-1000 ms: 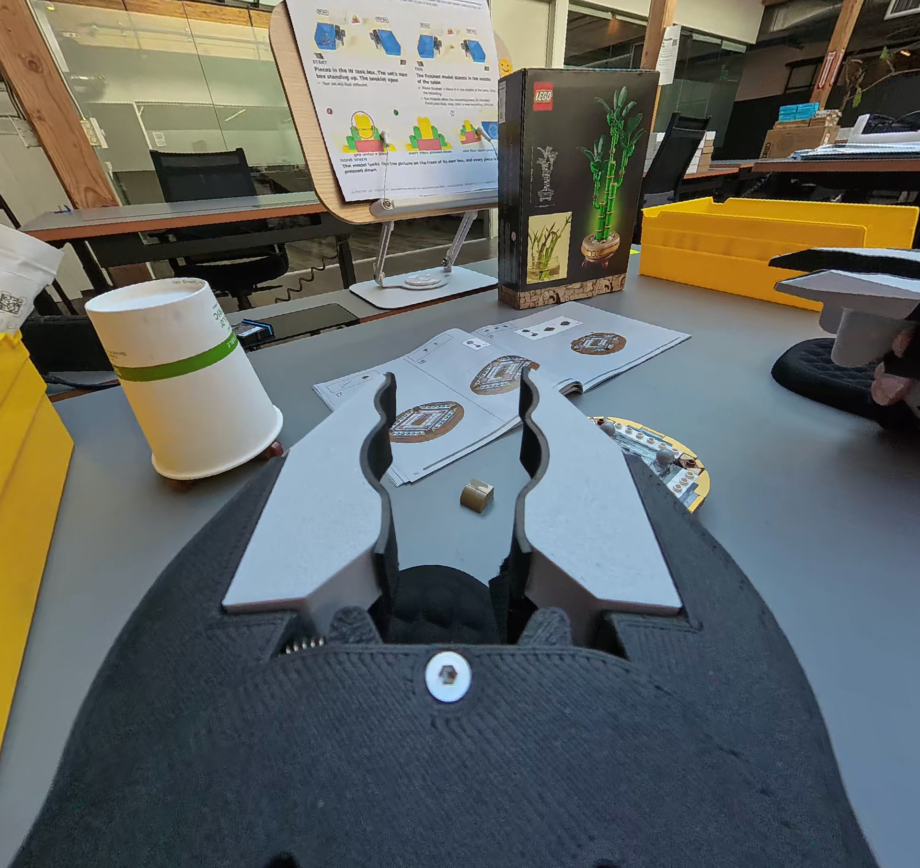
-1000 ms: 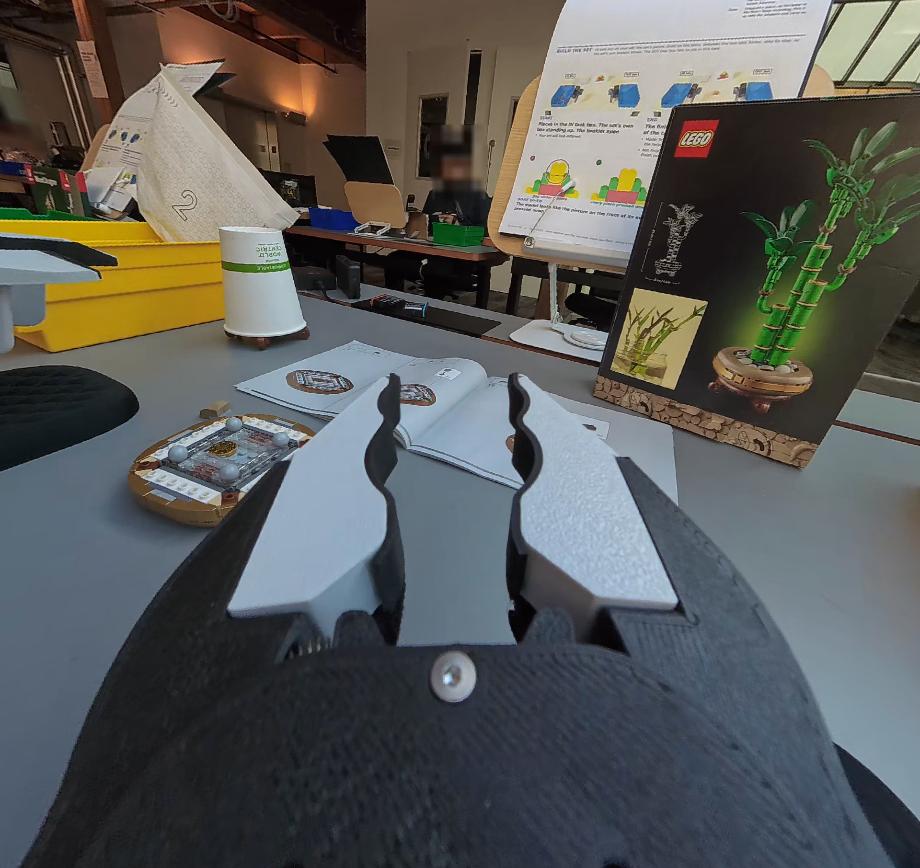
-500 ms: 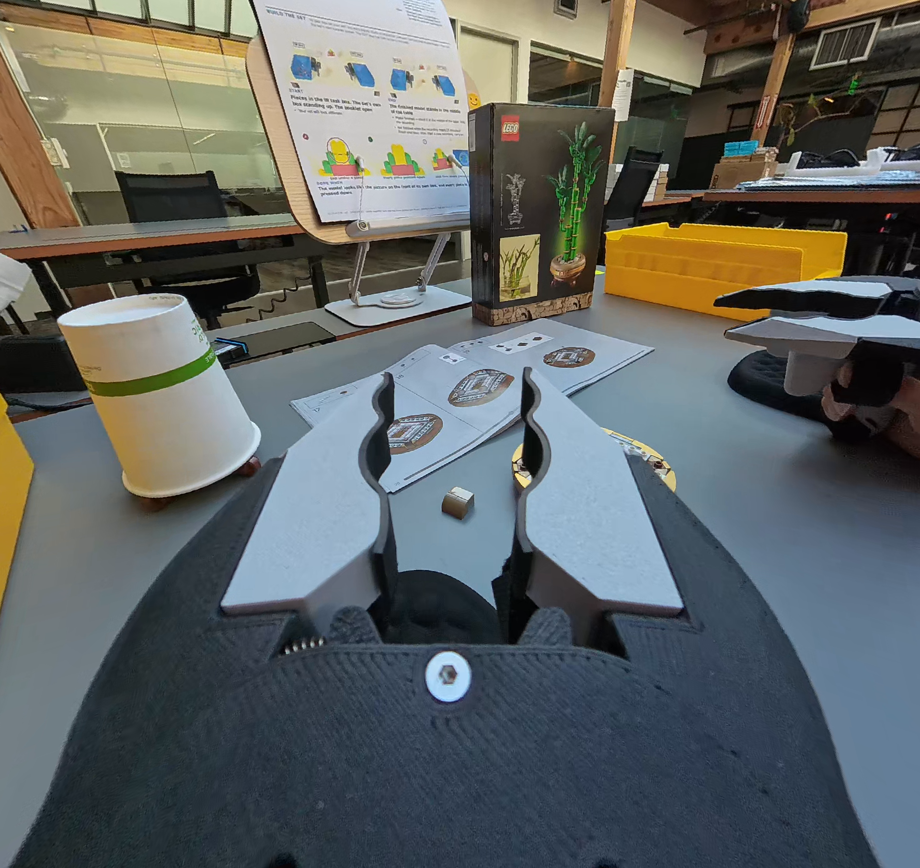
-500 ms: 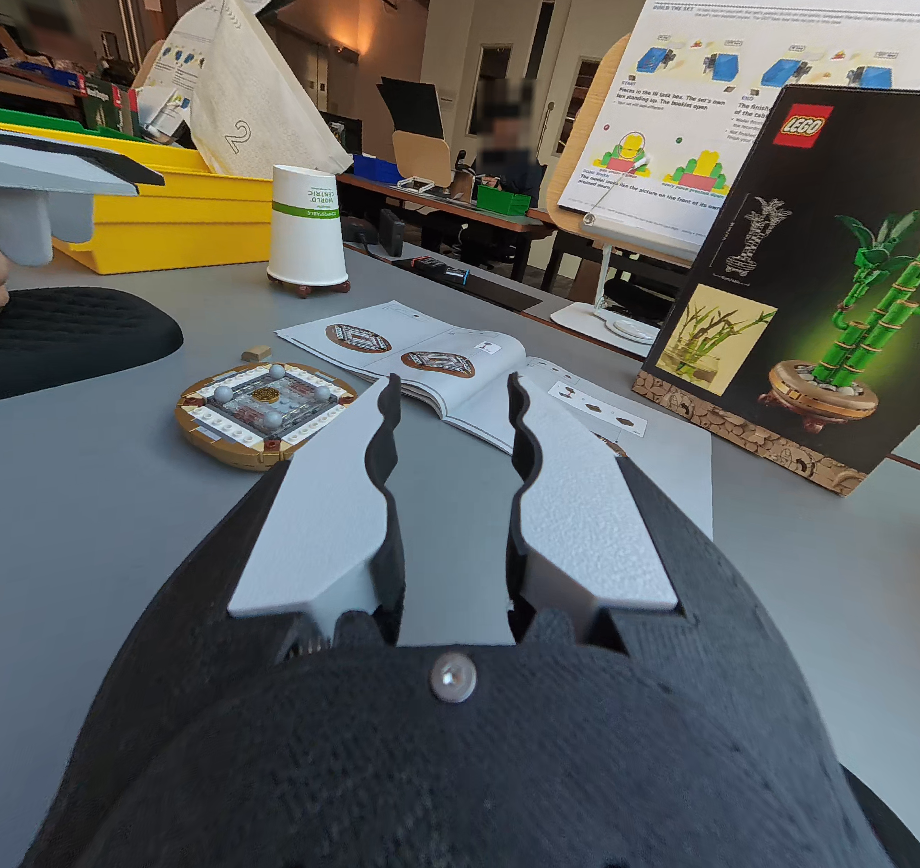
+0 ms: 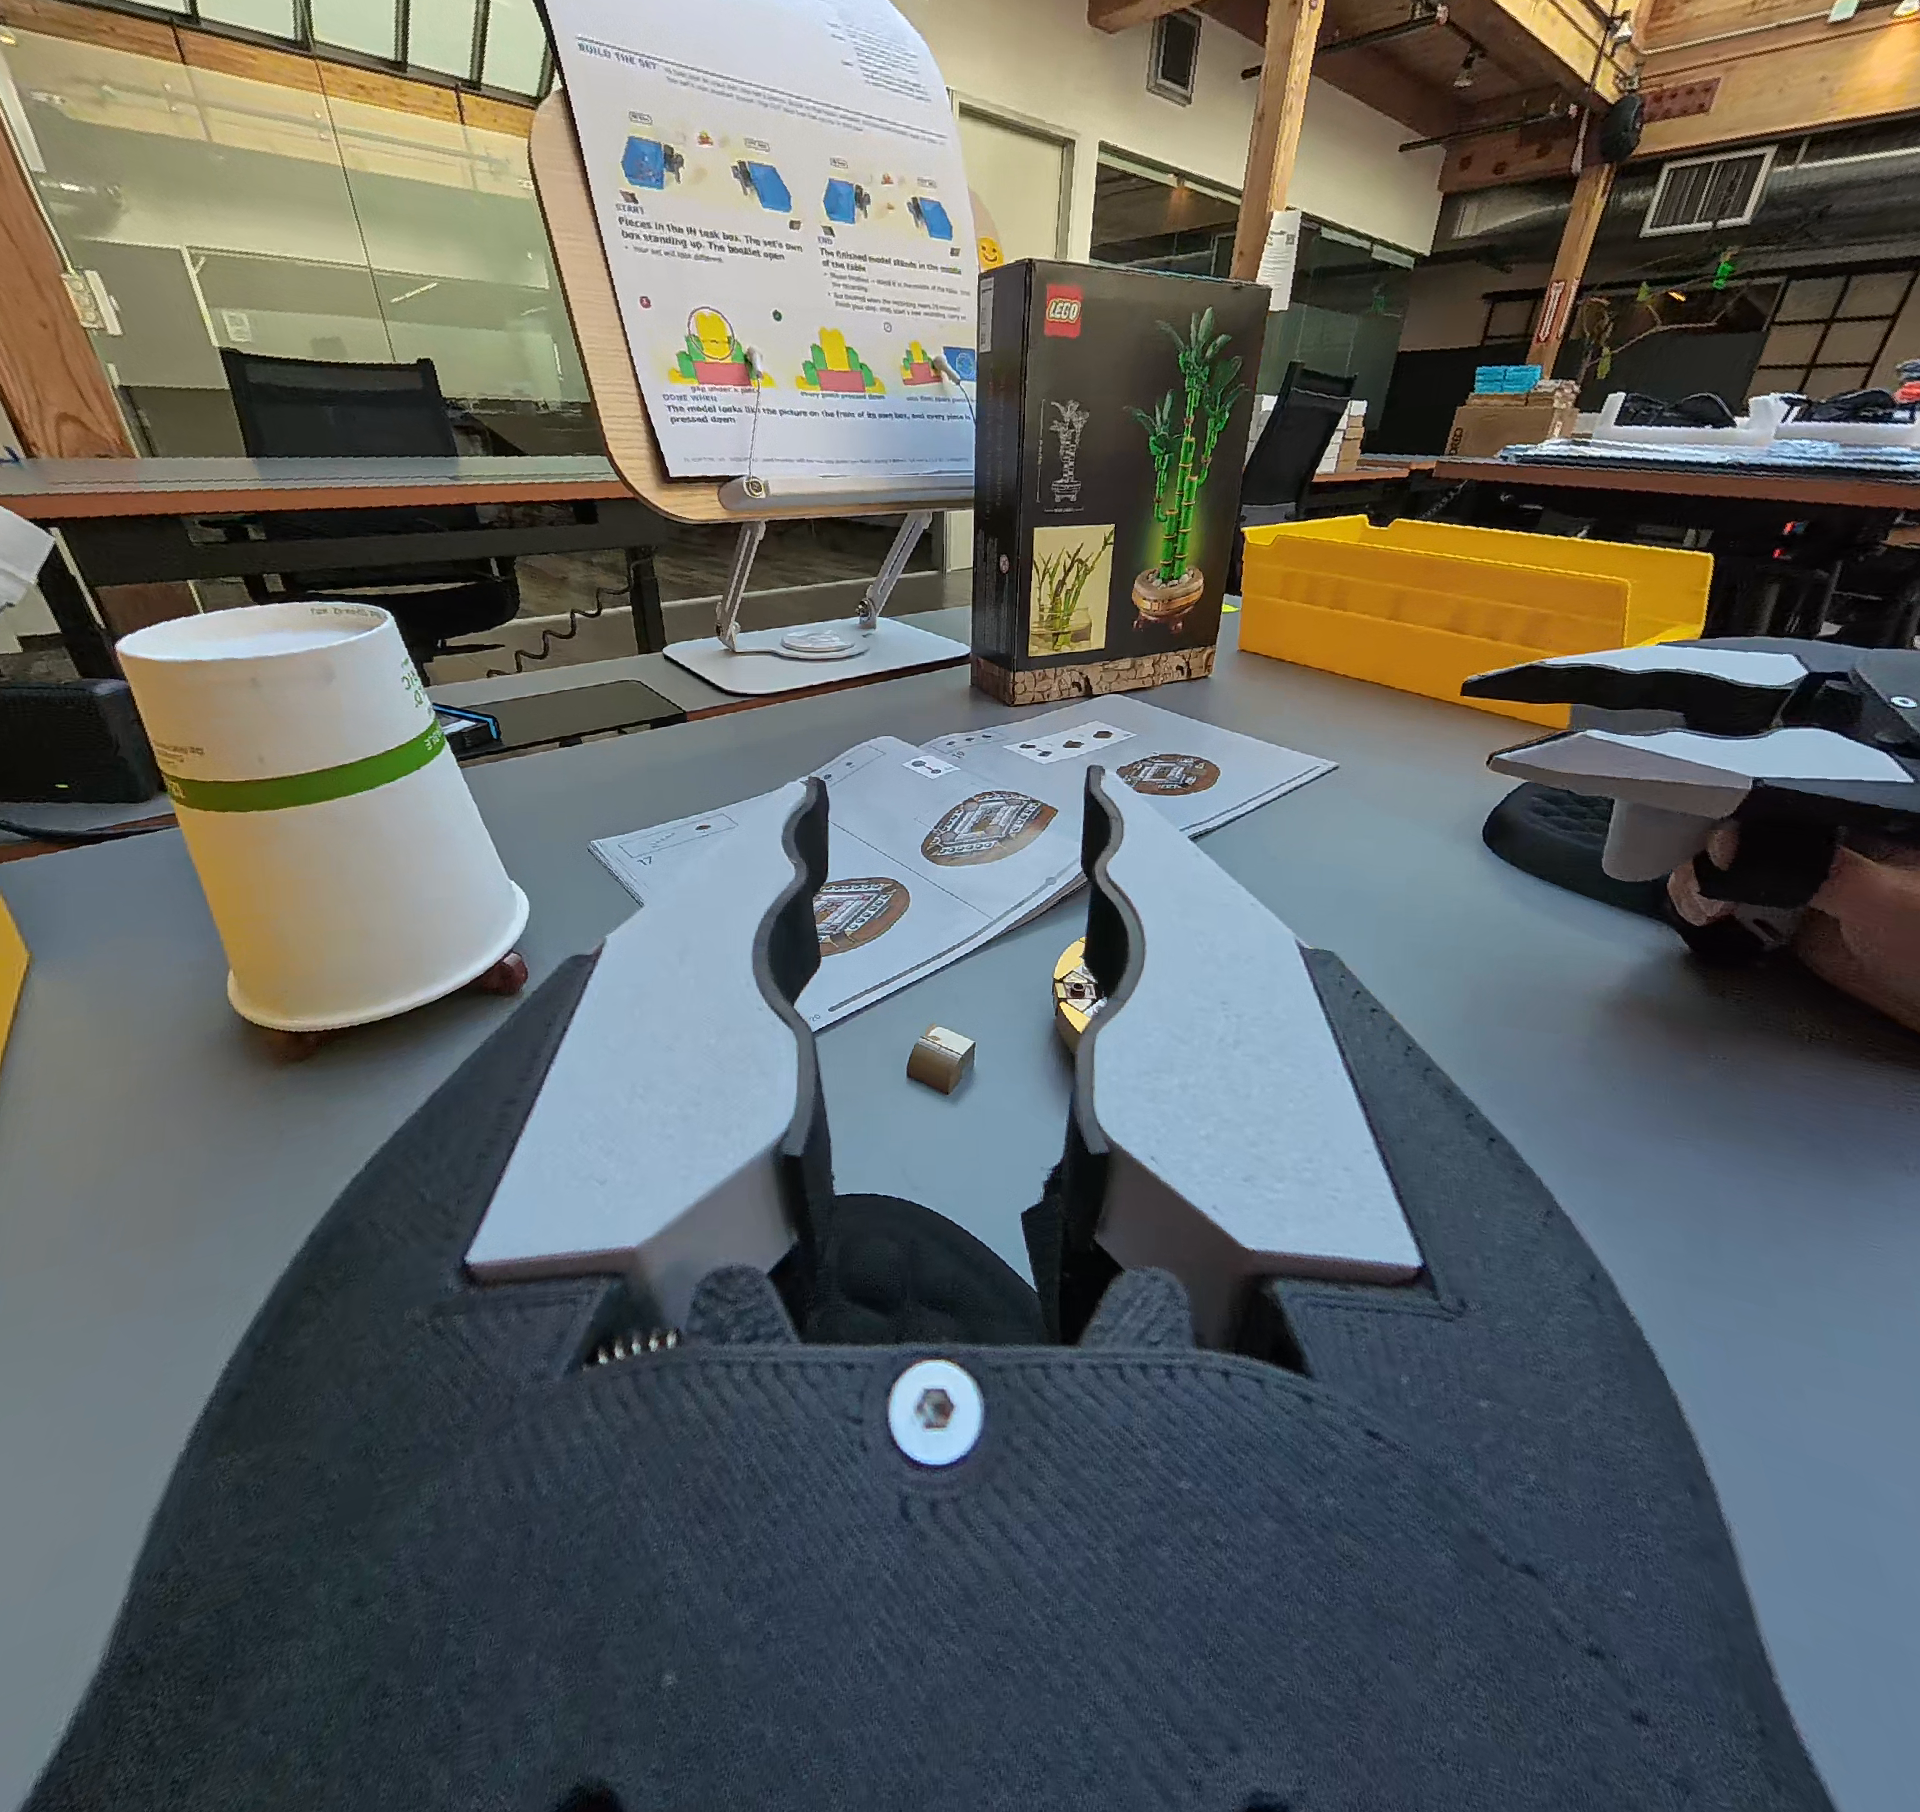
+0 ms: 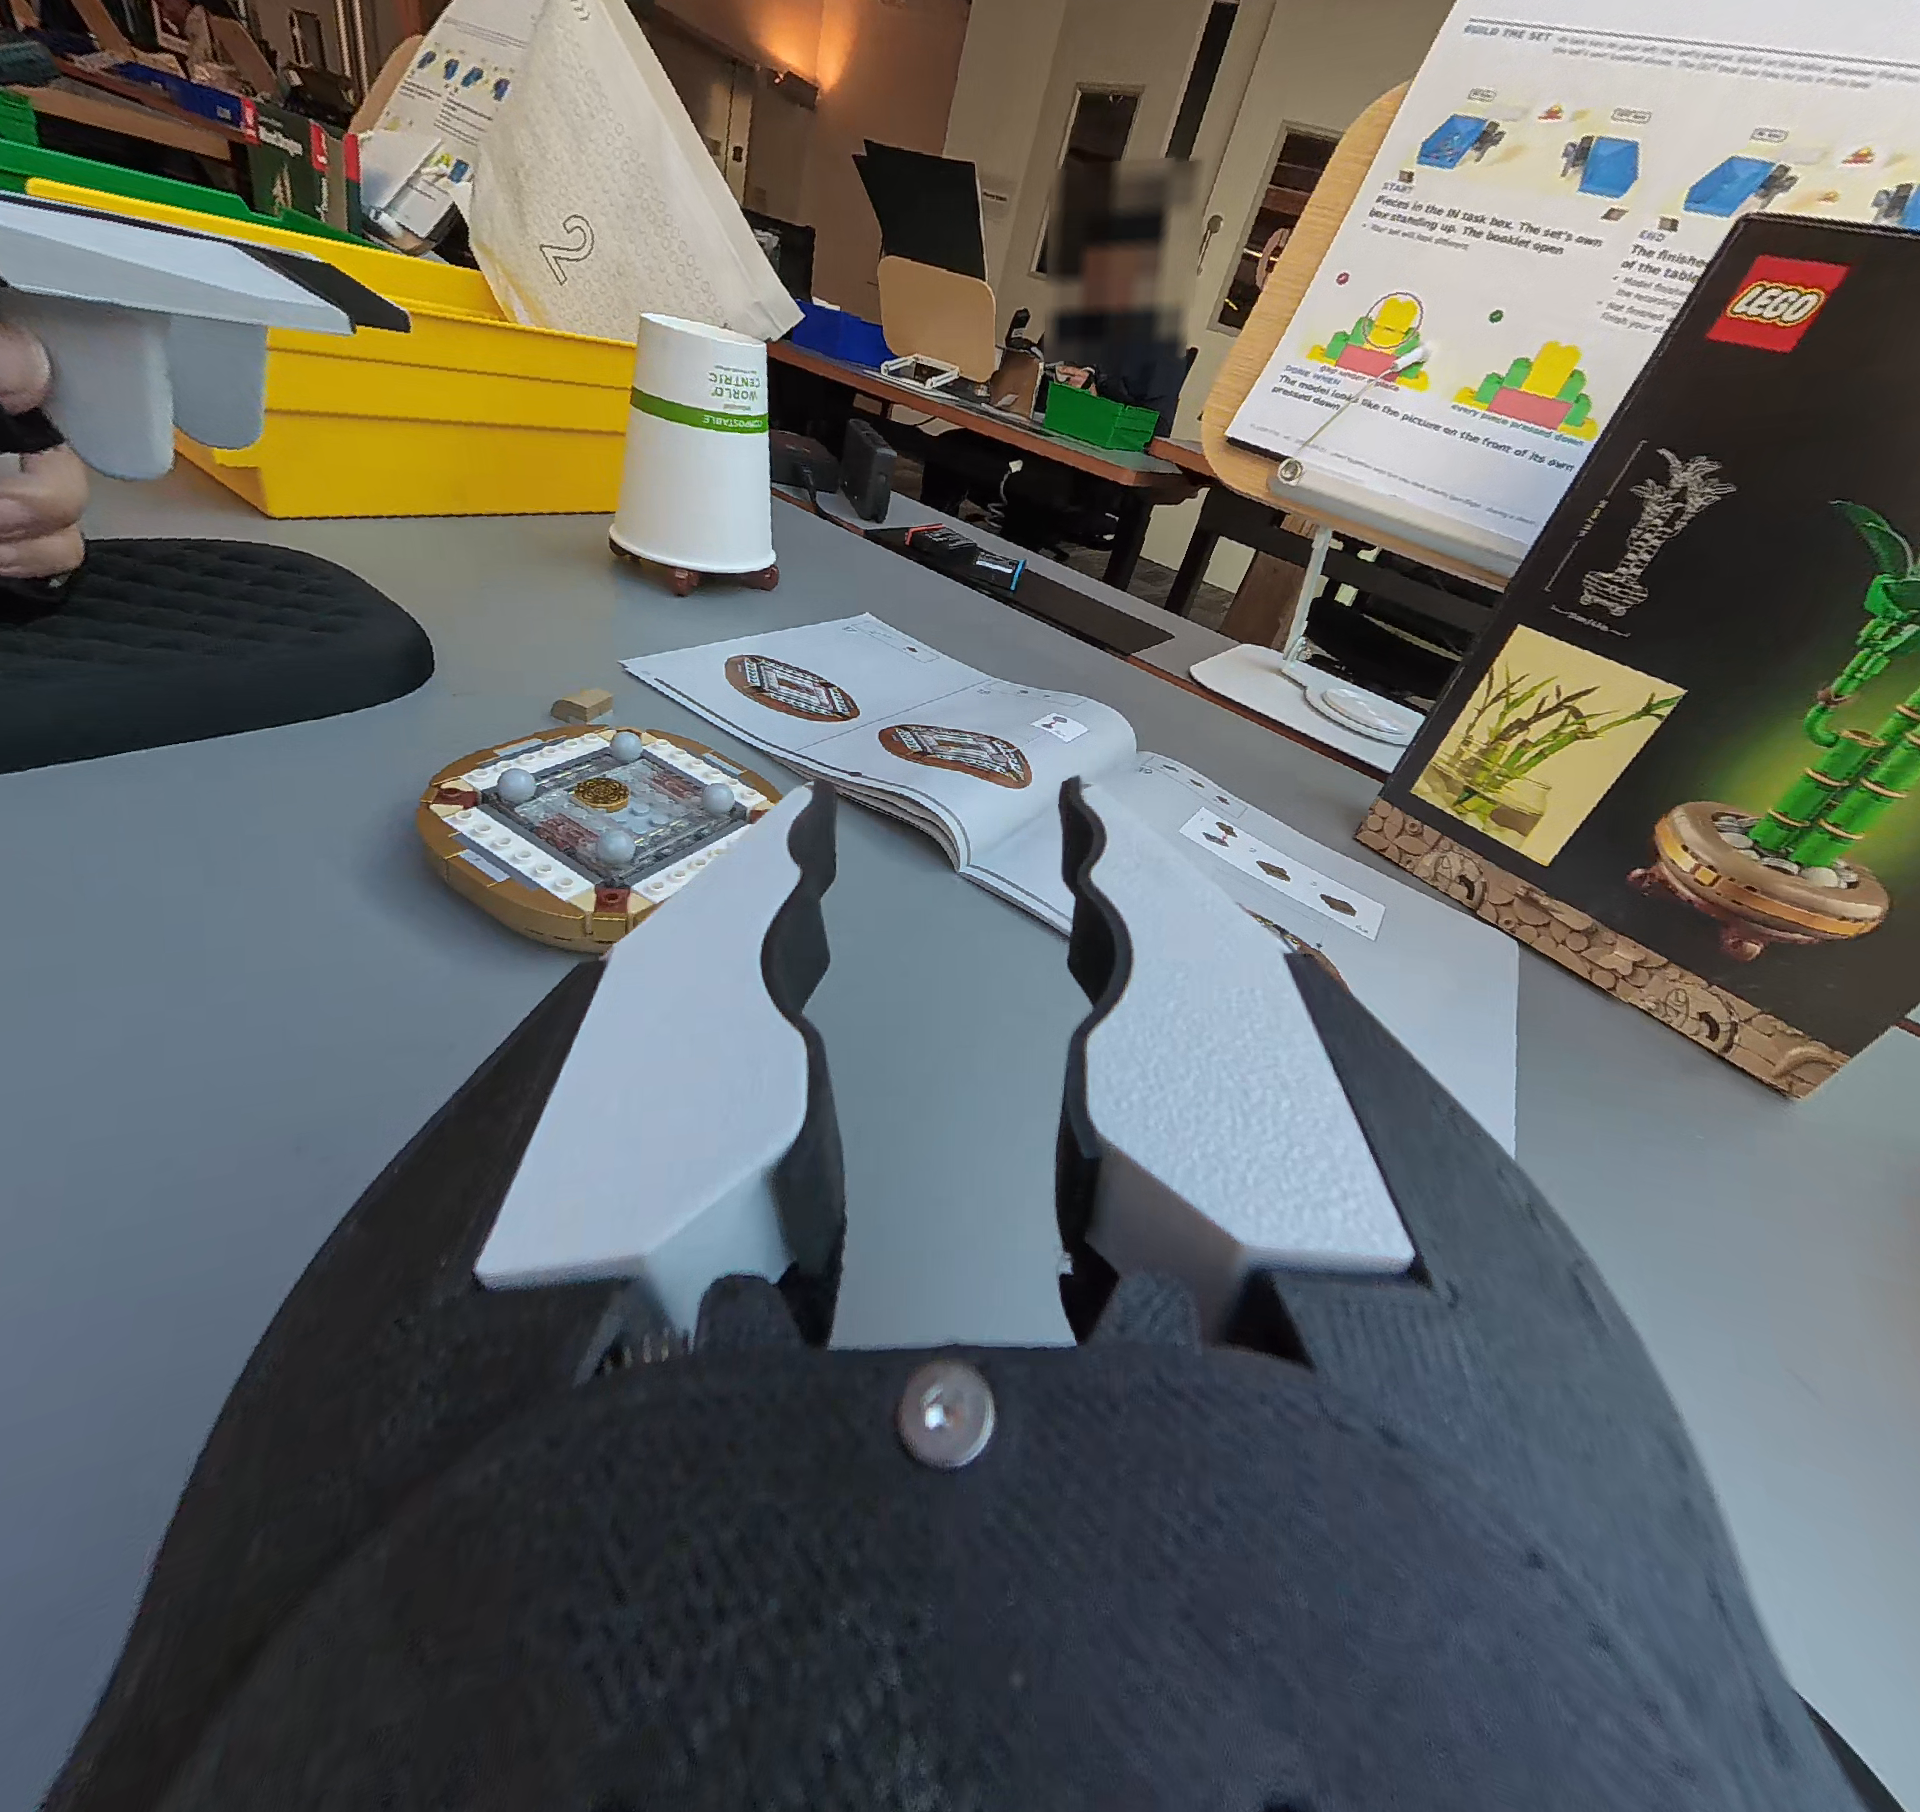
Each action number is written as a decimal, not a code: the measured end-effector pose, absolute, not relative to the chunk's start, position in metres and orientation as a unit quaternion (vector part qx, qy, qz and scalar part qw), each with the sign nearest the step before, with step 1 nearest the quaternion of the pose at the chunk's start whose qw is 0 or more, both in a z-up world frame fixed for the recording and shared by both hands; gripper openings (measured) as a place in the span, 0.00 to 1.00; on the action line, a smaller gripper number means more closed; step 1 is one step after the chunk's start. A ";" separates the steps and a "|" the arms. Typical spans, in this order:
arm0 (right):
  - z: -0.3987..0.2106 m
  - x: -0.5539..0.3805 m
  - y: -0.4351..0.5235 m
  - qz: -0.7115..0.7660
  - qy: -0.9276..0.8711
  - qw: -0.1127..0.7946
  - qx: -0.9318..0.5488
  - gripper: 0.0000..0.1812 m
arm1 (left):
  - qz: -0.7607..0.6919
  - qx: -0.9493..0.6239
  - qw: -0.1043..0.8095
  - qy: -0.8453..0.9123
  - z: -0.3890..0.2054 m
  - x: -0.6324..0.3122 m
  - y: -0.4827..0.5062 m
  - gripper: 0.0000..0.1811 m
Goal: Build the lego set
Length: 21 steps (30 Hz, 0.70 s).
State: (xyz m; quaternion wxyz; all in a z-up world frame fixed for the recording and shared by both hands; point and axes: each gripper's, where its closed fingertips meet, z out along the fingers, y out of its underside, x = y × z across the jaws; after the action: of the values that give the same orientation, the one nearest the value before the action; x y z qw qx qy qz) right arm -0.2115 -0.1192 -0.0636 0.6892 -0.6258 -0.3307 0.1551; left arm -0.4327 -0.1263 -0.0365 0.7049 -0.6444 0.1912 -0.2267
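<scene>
A small tan brick (image 5: 941,1058) lies on the grey table between the fingers of my open, empty left gripper (image 5: 948,806); it also shows in the right wrist view (image 6: 583,704). The round gold-rimmed lego base (image 6: 594,832) lies flat just left of my open, empty right gripper (image 6: 943,801); in the left wrist view only its edge (image 5: 1075,1000) shows behind the right finger. The open instruction booklet (image 5: 971,832) lies beyond both grippers and also shows in the right wrist view (image 6: 935,739). The right gripper (image 5: 1704,723) shows at the right of the left wrist view.
An upside-down white paper cup (image 5: 317,806) stands on red-brown pieces at the left. The lego box (image 5: 1122,484) stands upright behind the booklet, beside a sheet stand (image 5: 769,235). Yellow bins sit at the far right (image 5: 1455,599) and far left (image 6: 416,412).
My left gripper has shifted so the tan brick sits centred between its fingers and the base is hidden behind the right finger. My right gripper has moved closer to the lego base.
</scene>
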 end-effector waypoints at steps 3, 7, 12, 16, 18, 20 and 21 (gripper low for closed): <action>-0.064 -0.215 -0.124 0.163 -0.344 0.686 -0.620 0.23 | -0.224 -0.645 0.705 0.192 -0.037 -0.433 -0.126 0.27; -0.065 -0.220 -0.133 0.165 -0.365 0.684 -0.609 0.23 | -0.229 -0.644 0.705 0.188 -0.036 -0.434 -0.126 0.28; -0.068 -0.223 -0.134 0.163 -0.377 0.678 -0.609 0.24 | -0.240 -0.652 0.693 0.190 -0.039 -0.432 -0.124 0.28; -0.070 -0.225 -0.133 0.160 -0.383 0.672 -0.613 0.24 | -0.251 -0.657 0.684 0.195 -0.042 -0.430 -0.123 0.26; -0.072 -0.226 -0.133 0.158 -0.386 0.670 -0.614 0.24 | -0.255 -0.657 0.681 0.199 -0.042 -0.428 -0.123 0.26; -0.072 -0.227 -0.136 0.164 -0.392 0.667 -0.611 0.24 | -0.258 -0.656 0.680 0.202 -0.041 -0.427 -0.125 0.26; -0.075 -0.230 -0.138 0.180 -0.396 0.653 -0.620 0.26 | -0.264 -0.657 0.677 0.204 -0.041 -0.426 -0.126 0.26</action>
State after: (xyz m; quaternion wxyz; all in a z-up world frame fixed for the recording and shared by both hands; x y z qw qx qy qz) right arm -0.2295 -0.1382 -0.0746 0.6530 -0.6199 -0.3962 0.1798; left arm -0.4261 -0.1263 -0.0405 0.6767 -0.6566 0.2036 -0.2637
